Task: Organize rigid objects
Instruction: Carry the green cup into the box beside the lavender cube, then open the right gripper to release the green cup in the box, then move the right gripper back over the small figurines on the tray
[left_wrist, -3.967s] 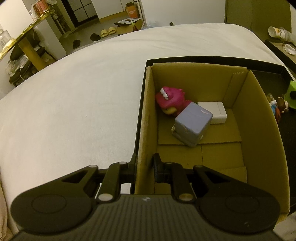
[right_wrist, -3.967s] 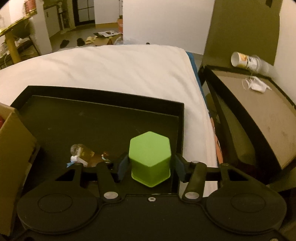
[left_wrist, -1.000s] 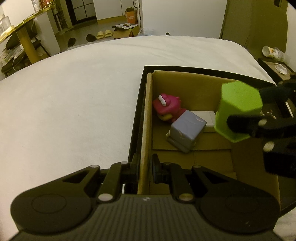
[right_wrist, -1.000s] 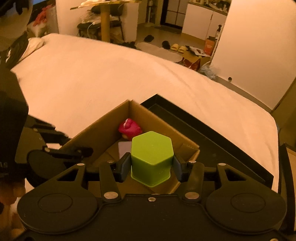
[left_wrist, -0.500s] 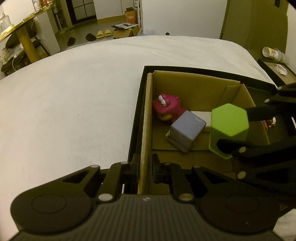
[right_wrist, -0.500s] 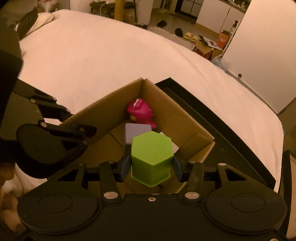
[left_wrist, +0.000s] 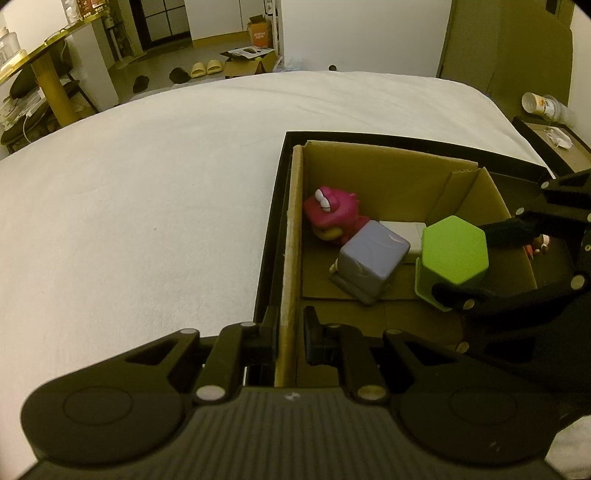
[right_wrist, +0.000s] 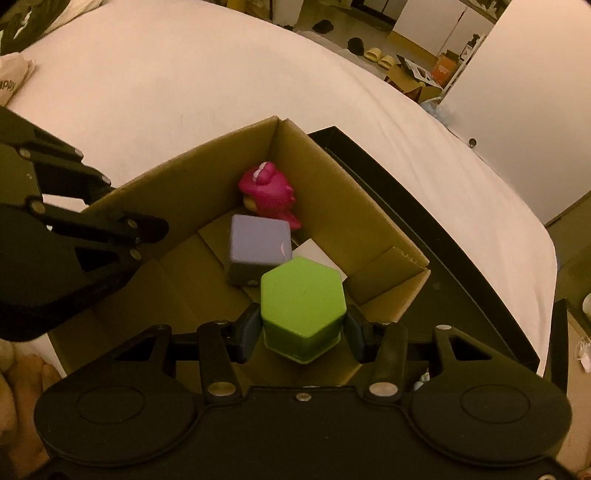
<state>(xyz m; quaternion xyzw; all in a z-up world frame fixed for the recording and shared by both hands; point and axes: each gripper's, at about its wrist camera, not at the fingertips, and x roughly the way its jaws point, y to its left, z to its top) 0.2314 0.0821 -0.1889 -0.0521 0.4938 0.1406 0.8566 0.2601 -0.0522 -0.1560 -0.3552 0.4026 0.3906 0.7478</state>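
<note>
A green hexagonal block is clamped between the pads of my right gripper, which hangs inside the open cardboard box. The left wrist view shows that green block low over the box floor at the right. My left gripper is shut on the near left wall of the cardboard box. Inside lie a pink toy figure, a grey-purple cube and a white block, partly hidden behind the cube.
The box sits in a black tray on a white bed. A small figurine lies in the tray right of the box. A side surface with a paper cup stands at the far right.
My right gripper has sunk into the box with the green block, from above the rim down toward the floor beside the cube. The left gripper has kept its hold on the wall.
</note>
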